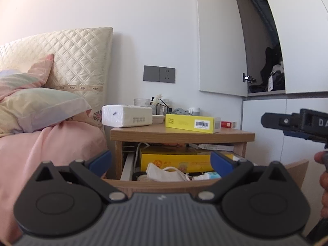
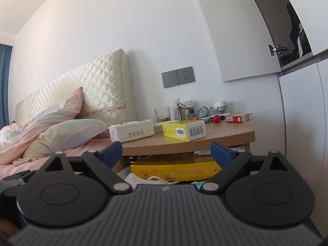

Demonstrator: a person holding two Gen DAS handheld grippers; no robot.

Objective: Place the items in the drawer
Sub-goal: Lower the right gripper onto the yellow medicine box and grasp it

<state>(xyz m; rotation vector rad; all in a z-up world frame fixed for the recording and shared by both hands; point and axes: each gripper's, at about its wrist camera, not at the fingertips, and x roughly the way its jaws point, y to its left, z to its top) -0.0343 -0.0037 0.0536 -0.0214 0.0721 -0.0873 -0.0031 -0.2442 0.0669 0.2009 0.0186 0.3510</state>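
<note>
Wooden nightstand (image 1: 182, 136) at 12 o'clock, its drawer (image 1: 164, 182) pulled open below, holding a yellow carton (image 1: 174, 161) and white face mask (image 1: 162, 173), yellow barcoded box (image 2: 184, 131) and tissue pack (image 2: 131, 131) on top, left gripper (image 1: 161, 161) spread wide and empty, right gripper (image 2: 166, 151) likewise apart.

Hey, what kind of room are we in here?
Most likely a bedroom: a bed with pillows against a quilted headboard, a cluttered wooden nightstand with its drawer open, and a wardrobe alongside.
</note>
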